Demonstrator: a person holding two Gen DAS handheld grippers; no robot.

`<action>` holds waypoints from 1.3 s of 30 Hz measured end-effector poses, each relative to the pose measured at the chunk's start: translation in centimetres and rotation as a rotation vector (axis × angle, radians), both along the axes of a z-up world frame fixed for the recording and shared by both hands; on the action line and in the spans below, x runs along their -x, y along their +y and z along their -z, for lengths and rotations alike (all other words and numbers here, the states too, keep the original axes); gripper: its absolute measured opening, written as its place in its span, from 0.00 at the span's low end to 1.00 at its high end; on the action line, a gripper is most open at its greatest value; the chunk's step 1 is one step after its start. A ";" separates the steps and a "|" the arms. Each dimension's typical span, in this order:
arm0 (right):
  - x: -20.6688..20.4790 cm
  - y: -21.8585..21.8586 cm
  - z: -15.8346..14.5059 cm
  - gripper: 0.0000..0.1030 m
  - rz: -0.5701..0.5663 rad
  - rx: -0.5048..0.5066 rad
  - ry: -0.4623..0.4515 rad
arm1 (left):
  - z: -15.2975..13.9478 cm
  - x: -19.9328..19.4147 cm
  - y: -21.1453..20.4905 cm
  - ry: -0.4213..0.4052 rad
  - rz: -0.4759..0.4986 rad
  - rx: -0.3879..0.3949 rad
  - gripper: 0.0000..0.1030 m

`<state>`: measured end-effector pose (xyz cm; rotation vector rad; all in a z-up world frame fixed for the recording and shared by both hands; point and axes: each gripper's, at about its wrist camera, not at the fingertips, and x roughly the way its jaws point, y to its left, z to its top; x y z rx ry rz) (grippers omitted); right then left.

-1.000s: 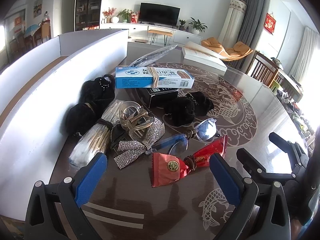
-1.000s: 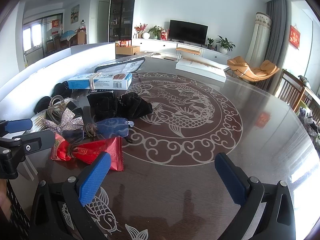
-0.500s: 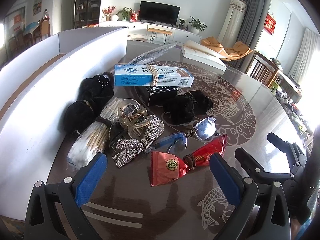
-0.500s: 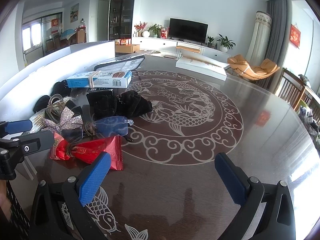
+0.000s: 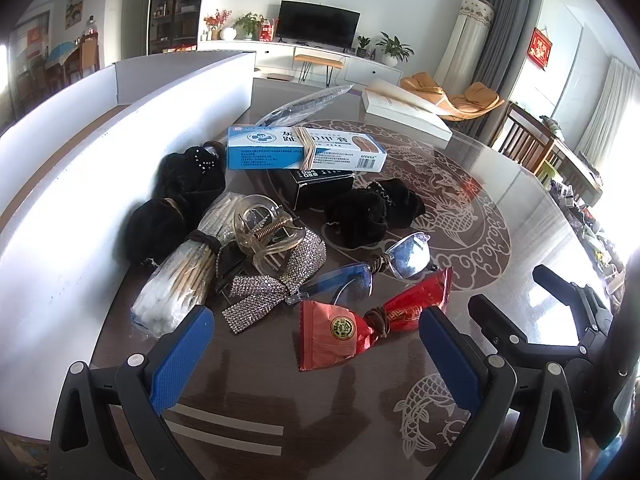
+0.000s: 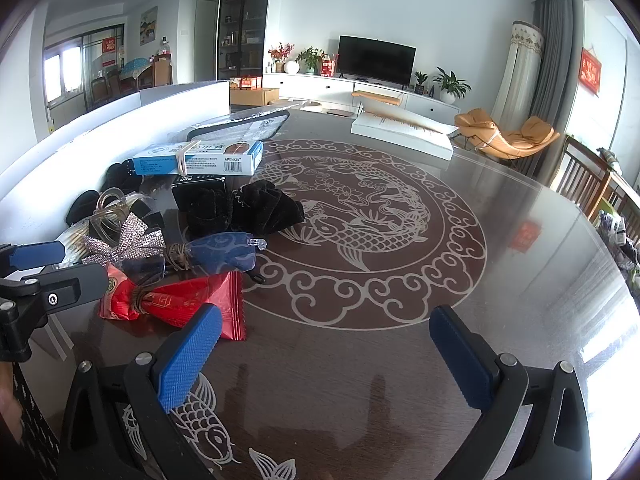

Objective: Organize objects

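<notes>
A pile of small objects lies on the dark round table [image 5: 280, 392]. A red candy wrapper [image 5: 360, 320] lies nearest my left gripper [image 5: 316, 344], which is open and empty just in front of it. Behind the wrapper are glasses [image 5: 384, 264], a rhinestone bow [image 5: 276, 280], a clear hair claw [image 5: 264, 228], a cotton swab bundle [image 5: 180, 276], black scrunchies [image 5: 372, 216], a black box [image 5: 320, 188] and a blue-white box [image 5: 304, 152]. My right gripper [image 6: 324, 356] is open and empty, with the wrapper [image 6: 176, 304] by its left finger.
A white box wall [image 5: 100, 152] runs along the table's left side. A flat white box [image 5: 404, 108] and a plastic pouch [image 5: 308, 100] lie at the far side. The right gripper's body [image 5: 560, 328] shows at the right in the left wrist view.
Both grippers have shifted only slightly; the pile sits a little lower and nearer in the left wrist view. Nothing was taken hold of or moved.
</notes>
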<state>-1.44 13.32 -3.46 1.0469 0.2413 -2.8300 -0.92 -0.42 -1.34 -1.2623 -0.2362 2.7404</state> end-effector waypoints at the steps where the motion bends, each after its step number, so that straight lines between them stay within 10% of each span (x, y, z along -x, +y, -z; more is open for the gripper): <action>1: 0.0 0.0 0.0 1.00 0.000 0.000 0.000 | 0.0 0.0 0.0 0.000 0.000 0.000 1.00; 39: 0.0 0.1 0.2 1.00 0.002 0.002 -0.005 | 0.2 -0.2 0.3 -0.005 0.008 -0.007 1.00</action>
